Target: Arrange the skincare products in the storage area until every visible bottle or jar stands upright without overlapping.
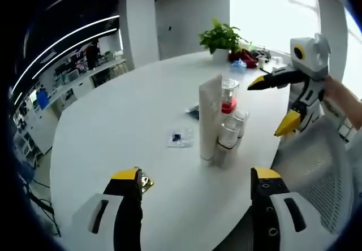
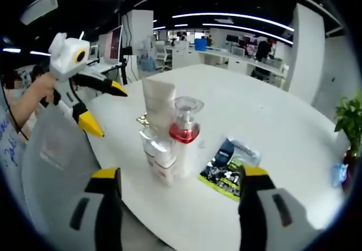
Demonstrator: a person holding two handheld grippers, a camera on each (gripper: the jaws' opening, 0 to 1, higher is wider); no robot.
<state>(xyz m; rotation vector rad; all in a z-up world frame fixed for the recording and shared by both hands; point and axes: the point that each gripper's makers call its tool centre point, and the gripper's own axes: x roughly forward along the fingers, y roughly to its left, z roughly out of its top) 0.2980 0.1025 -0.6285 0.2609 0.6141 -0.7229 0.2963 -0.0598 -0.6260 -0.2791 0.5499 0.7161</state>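
Several skincare products stand upright, packed together near the edge of the white table point(image 1: 124, 109). They include a tall white tube point(image 1: 210, 115) point(image 2: 159, 101), a clear pump bottle with a red band point(image 1: 228, 95) point(image 2: 185, 135) and a short white bottle with a clear cap point(image 1: 228, 138) point(image 2: 155, 149). My left gripper point(image 1: 196, 174) point(image 2: 107, 108) is open on one side of the cluster and holds nothing. My right gripper point(image 2: 180, 174) point(image 1: 270, 107) stands open on the other side, also short of the cluster.
A small white sachet point(image 1: 181, 138), a gold foil piece point(image 1: 146, 182) point(image 2: 142, 120) and a dark green packet point(image 2: 226, 169) lie flat on the table. A mesh chair back point(image 1: 317, 172) point(image 2: 56, 149) stands at the table edge. A potted plant point(image 1: 222, 36) sits far back.
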